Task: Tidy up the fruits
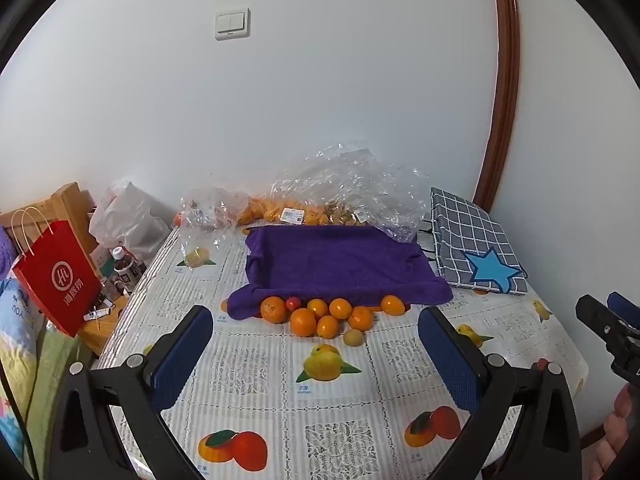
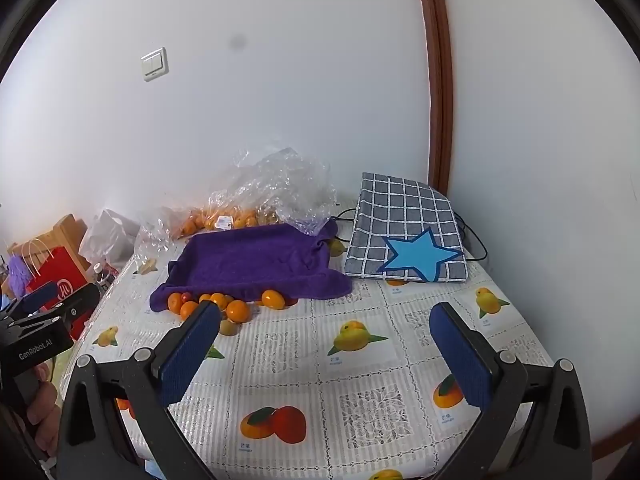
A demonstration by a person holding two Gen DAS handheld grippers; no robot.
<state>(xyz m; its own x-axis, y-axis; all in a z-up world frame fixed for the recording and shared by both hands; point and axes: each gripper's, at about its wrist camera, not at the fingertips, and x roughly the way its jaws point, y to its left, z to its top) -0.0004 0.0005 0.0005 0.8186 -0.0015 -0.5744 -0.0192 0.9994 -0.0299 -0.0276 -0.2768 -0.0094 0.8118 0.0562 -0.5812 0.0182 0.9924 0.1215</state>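
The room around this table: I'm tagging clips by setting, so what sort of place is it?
Probably a lived-in home room, perhaps a bedroom. A fruit-print plastic tablecloth stands against a white wall with a light switch, a colourful quilt lies at the left edge, and a red paper shopping bag stands beside it.

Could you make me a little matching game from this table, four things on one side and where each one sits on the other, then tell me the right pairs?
Things:
1. loose oranges
2. checked cloth with a blue star
3. red paper bag
4. clear plastic bags

Places:
A. off the table's left edge
B. back of the table, against the wall
C. in front of the purple towel
D. right of the purple towel

Pairs: 1-C, 2-D, 3-A, 4-B
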